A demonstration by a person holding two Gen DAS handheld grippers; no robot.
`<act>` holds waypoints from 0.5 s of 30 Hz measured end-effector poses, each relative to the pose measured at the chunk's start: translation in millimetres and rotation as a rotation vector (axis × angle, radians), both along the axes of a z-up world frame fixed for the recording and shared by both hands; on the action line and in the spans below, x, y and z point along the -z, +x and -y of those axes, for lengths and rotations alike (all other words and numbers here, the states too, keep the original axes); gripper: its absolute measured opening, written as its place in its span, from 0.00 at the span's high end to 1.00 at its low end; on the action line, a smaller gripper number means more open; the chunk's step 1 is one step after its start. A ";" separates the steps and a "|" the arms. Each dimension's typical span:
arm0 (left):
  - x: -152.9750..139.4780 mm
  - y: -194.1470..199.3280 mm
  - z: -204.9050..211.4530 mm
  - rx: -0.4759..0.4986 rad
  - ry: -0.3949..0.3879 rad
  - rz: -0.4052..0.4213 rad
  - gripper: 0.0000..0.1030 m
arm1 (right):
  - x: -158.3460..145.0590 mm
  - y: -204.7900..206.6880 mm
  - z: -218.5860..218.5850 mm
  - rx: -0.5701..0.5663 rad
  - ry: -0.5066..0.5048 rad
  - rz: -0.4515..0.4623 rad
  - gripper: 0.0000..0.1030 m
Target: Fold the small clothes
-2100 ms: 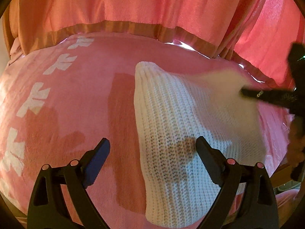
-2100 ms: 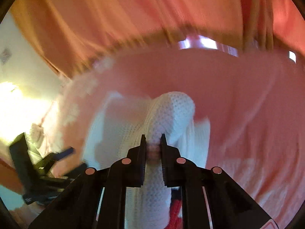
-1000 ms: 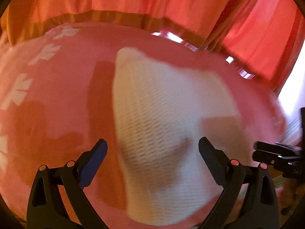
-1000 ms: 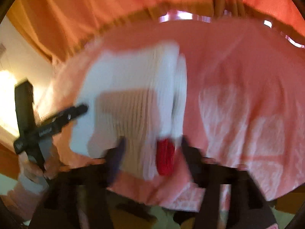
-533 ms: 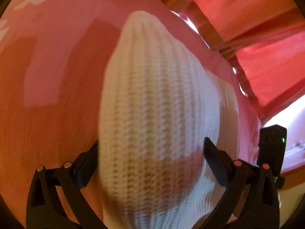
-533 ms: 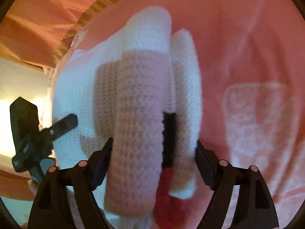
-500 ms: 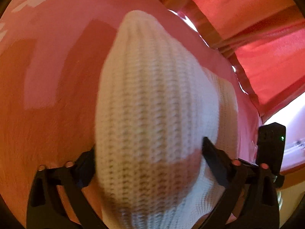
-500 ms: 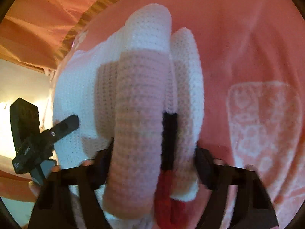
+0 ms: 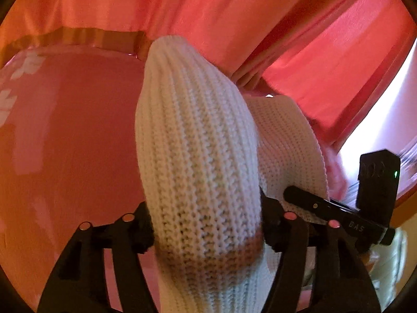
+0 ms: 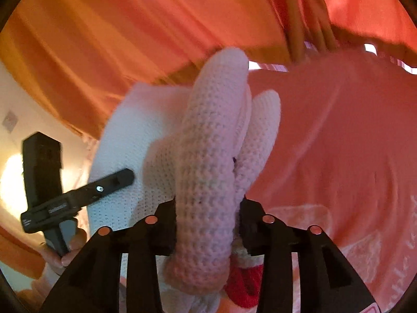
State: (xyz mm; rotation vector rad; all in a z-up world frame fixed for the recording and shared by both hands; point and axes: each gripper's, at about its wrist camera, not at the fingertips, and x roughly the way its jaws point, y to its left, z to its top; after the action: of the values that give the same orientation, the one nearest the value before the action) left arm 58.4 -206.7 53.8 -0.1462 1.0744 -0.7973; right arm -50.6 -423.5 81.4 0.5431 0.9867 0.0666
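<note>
Pinching a thick fold of the white knitted garment (image 9: 200, 161) between its two black fingers, the left hand-held gripper (image 9: 206, 227) holds the ribbed roll so that it rises up and away from the camera. A second, flatter layer of the same knit lies just to the right of the roll, and the right hand-held gripper (image 9: 338, 211) reaches in against that layer's lower edge in the left wrist view.

From the right wrist camera, the right hand-held gripper (image 10: 207, 219) is likewise clamped on a bunched fold of the white knitted garment (image 10: 211, 156), with the fabric filling the gap between its fingers. A smaller lobe of knit sits just right of the held fold, and a red trim (image 10: 245, 287) shows at the bottom beneath it. Off to the left, the left hand-held gripper (image 10: 78, 195) crosses the flat part of the garment, with the person's fingers (image 10: 65, 250) wrapped around its handle.

Under the garment lies a pink cloth (image 9: 65, 143) with pale printed motifs covering the tabletop, and orange-red curtains (image 10: 156, 26) hang close behind it.
</note>
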 end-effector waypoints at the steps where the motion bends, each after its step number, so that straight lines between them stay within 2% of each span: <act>1: 18.1 5.7 8.1 -0.011 0.048 0.004 0.32 | 24.7 6.7 7.1 0.017 -0.010 -0.063 0.56; 3: 55.2 15.5 14.8 -0.053 0.129 -0.013 0.29 | 56.8 12.6 13.2 0.046 -0.049 -0.167 0.56; 4: 68.4 18.4 14.1 -0.069 0.152 -0.022 0.26 | 77.2 12.8 17.9 0.070 -0.057 -0.227 0.49; 5: 81.5 21.5 11.3 -0.078 0.145 -0.050 0.12 | 80.9 13.2 20.3 0.072 -0.033 -0.218 0.47; 6: 94.7 24.8 5.8 -0.098 0.114 -0.102 0.10 | 82.9 11.2 23.5 0.077 -0.019 -0.208 0.43; 9: 105.8 30.3 -5.7 -0.121 0.058 -0.187 0.04 | 83.3 7.7 32.7 0.105 0.033 -0.179 0.34; 15: 108.6 28.9 7.1 -0.101 0.073 -0.132 0.04 | 106.6 10.6 33.2 0.120 0.147 -0.199 0.30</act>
State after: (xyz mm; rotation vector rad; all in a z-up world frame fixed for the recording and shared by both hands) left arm 87.3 -213.8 -54.8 -0.1917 1.2093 -0.6639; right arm -39.9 -456.6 -25.2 0.7539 1.1469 -0.0228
